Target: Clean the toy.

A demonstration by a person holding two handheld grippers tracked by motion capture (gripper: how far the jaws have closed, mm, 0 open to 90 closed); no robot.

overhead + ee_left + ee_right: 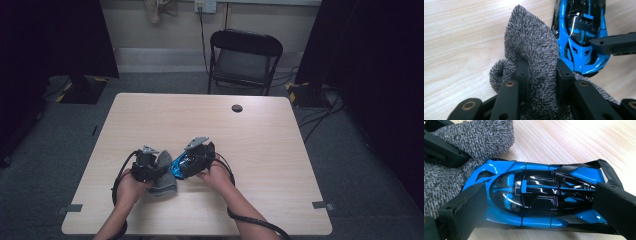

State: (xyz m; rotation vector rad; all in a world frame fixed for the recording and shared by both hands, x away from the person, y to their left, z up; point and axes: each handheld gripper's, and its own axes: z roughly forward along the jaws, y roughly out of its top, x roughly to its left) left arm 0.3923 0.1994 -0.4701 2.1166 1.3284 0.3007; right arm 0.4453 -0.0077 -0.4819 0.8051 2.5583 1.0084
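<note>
The left gripper (541,75) is pinching a fold of the grey terry cloth (531,50) between its jaws, while the right gripper (536,202) is clamping the blue toy car (536,195) lengthwise — the car's nose is touching the cloth, just beside the left jaws, on the wooden table (200,120).

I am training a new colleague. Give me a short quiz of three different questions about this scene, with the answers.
1. True or false: the left gripper is shut on the grey cloth.
2. What does the right gripper hold between its fingers? A) a cup B) a blue toy car C) a spoon
3. Fill in: in the high view, the black ______ stands beyond the table.

Key
1. True; the cloth is pinched between its fingers.
2. B.
3. chair.
</note>
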